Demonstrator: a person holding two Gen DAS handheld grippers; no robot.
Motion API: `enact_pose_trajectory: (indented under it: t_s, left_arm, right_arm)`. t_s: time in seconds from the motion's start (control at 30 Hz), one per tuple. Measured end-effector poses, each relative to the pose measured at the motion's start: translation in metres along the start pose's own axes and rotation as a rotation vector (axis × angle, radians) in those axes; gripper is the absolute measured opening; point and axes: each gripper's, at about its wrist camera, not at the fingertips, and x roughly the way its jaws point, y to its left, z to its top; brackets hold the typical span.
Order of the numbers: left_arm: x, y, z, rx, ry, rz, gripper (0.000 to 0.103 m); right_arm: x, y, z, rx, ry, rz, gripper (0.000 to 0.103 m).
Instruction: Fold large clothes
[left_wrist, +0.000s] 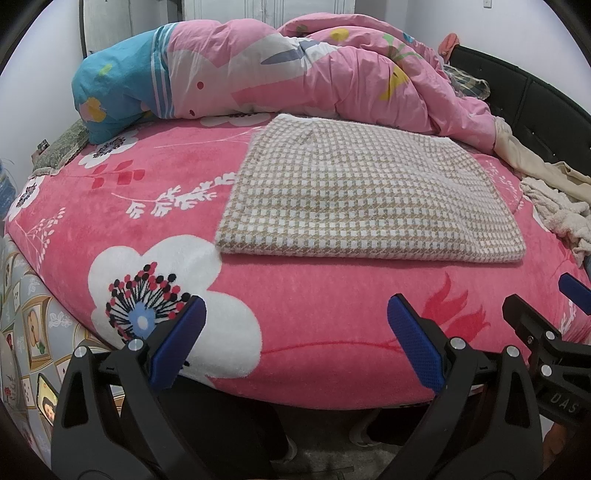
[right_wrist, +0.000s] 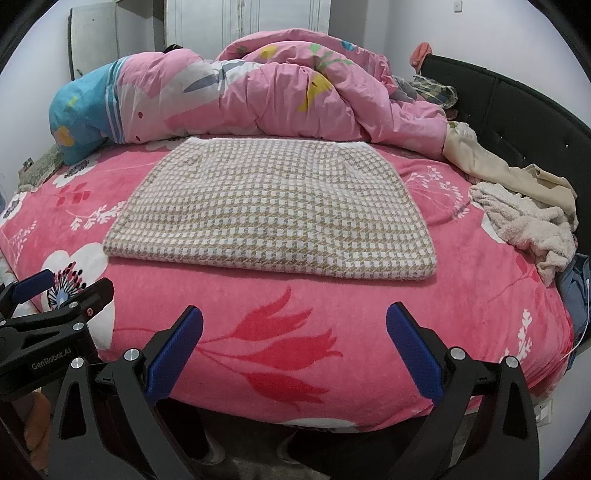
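A beige-and-white checked garment (left_wrist: 365, 195) (right_wrist: 273, 210) lies folded into a flat rectangle in the middle of the bed, on a pink flowered blanket (left_wrist: 155, 206) (right_wrist: 332, 295). My left gripper (left_wrist: 295, 325) hovers open over the bed's near edge, well short of the garment, nothing between its blue pads. My right gripper (right_wrist: 295, 325) is open too, beside it at the same edge and equally empty. In the left wrist view the right gripper (left_wrist: 543, 299) shows at the right; in the right wrist view the left gripper (right_wrist: 62, 288) shows at the left.
A bunched pink and blue duvet (left_wrist: 280, 70) (right_wrist: 240, 96) fills the far side of the bed. Cream clothes and a fluffy towel (right_wrist: 524, 218) (left_wrist: 554, 206) lie heaped at the right by the black headboard (right_wrist: 517, 122). A patterned grey sheet (left_wrist: 26, 325) hangs at the left edge.
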Motion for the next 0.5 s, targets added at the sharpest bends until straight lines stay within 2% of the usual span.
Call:
enact_pose_trajectory:
  t_s: [0.5]
  left_arm:
    - [-0.0004, 0.0015, 0.0001, 0.001, 0.001, -0.001, 0.095]
  right_arm:
    - [-0.0003, 0.0, -0.0002, -0.001, 0.002, 0.002, 0.097]
